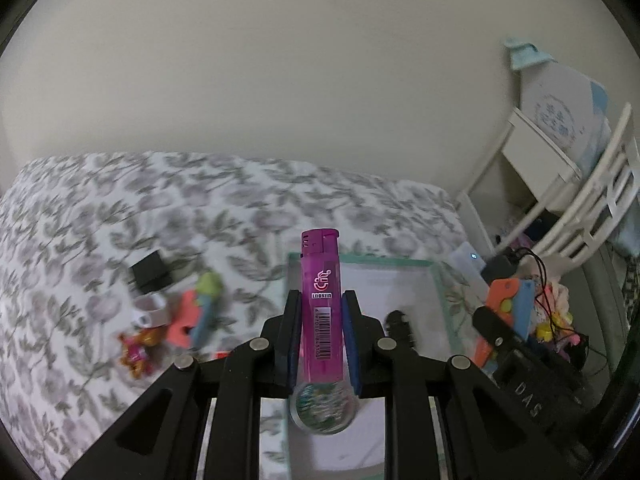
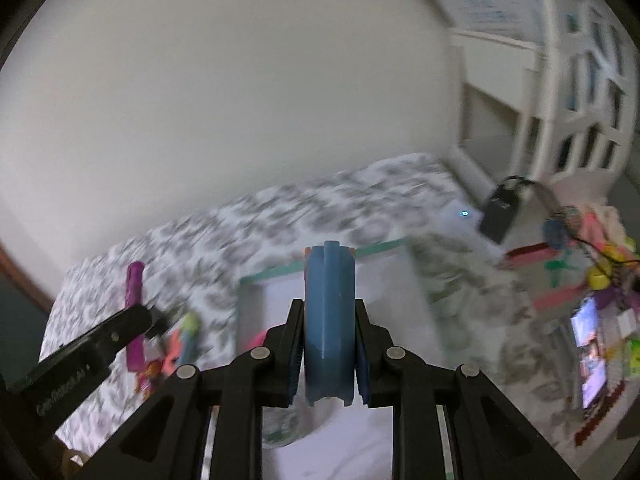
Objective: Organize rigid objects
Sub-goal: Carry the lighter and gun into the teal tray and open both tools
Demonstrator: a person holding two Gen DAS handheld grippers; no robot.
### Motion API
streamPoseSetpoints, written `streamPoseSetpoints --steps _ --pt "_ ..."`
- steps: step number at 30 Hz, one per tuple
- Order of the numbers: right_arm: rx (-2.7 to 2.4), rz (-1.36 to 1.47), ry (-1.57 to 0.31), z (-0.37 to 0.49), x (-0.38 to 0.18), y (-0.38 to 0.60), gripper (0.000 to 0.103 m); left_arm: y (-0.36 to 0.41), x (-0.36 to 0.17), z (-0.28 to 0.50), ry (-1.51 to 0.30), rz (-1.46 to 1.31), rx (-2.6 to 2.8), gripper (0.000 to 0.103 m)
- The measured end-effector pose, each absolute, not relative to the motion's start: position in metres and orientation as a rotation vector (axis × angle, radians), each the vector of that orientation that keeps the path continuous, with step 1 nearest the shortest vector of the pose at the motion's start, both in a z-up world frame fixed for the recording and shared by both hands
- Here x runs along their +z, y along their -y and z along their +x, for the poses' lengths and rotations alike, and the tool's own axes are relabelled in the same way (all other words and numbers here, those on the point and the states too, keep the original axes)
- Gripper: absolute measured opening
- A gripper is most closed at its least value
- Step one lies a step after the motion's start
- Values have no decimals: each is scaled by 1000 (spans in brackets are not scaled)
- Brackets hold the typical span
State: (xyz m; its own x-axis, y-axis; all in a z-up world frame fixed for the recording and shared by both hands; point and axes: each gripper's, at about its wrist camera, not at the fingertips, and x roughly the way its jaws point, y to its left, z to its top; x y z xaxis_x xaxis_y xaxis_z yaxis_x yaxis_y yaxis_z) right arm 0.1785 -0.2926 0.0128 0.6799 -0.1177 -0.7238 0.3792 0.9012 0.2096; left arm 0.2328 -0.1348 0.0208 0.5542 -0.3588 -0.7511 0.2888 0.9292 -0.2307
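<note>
Floral bedding lies under a green-rimmed tray (image 1: pixel 438 280): left gripper (image 1: pixel 320 332) jaws clamp a purple lighter (image 1: pixel 321 304), right gripper (image 2: pixel 329 340) jaws a blue toy (image 2: pixel 329 320), both above the tray's near end; lower each well inside before releasing, I judge.

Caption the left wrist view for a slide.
Left tool grips a pink lighter above a white tray on a floral bedspread, toys scattered alongside.

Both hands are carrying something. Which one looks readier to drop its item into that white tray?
Probably the left. Its purple lighter already hangs over the tray; the right's blue toy looks similarly close, but blurred.
</note>
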Motion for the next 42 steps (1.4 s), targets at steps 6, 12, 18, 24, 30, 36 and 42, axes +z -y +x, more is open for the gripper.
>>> streamPoseSetpoints --steps 6,12,18,24,30,36,42 --pt "-411 327 -762 180 0 330 23 174 5 240 -917 -37 -431 20" --pt "-456 281 -802 189 -31 347 23 194 -22 250 -965 -17 -459 20" --pt "-461 279 -902 200 -67 350 23 206 -56 254 -1025 13 -470 20" --pt "-447 244 -958 207 -88 343 23 208 -84 256 -1081 27 -465 20" --pt "-450 238 -1024 210 -110 341 23 208 -105 259 -1130 52 -458 21" --pt "-447 237 -1072 212 -124 340 24 206 -110 259 -1148 52 -454 21" --pt "-448 229 -1091 212 -125 338 24 203 -105 262 -1165 38 -461 21"
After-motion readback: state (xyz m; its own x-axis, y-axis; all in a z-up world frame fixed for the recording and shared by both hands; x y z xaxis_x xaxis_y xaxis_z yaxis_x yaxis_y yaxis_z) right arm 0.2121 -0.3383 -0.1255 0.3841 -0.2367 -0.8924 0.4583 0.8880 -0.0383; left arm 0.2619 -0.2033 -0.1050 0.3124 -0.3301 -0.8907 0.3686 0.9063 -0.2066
